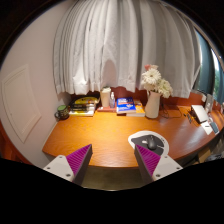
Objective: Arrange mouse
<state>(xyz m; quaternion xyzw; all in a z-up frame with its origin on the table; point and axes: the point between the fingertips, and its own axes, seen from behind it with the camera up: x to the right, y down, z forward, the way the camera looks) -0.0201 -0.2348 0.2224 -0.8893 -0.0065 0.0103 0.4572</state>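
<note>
My gripper [111,166] is open and empty, held above the near edge of a wooden desk [100,135]. Its two fingers with purple pads [74,160] stand wide apart. A white mat [140,138] lies on the desk just beyond the right finger. A small dark object that looks like the mouse [150,144] rests on it, partly hidden by the right fingertip. Nothing is between the fingers.
At the back of the desk stand a vase of pale flowers [152,92], a white cup [106,97], a blue book [125,104], stacked books [83,105] and a dark jar [62,112]. A white device [200,113] sits at the far right. White curtains hang behind.
</note>
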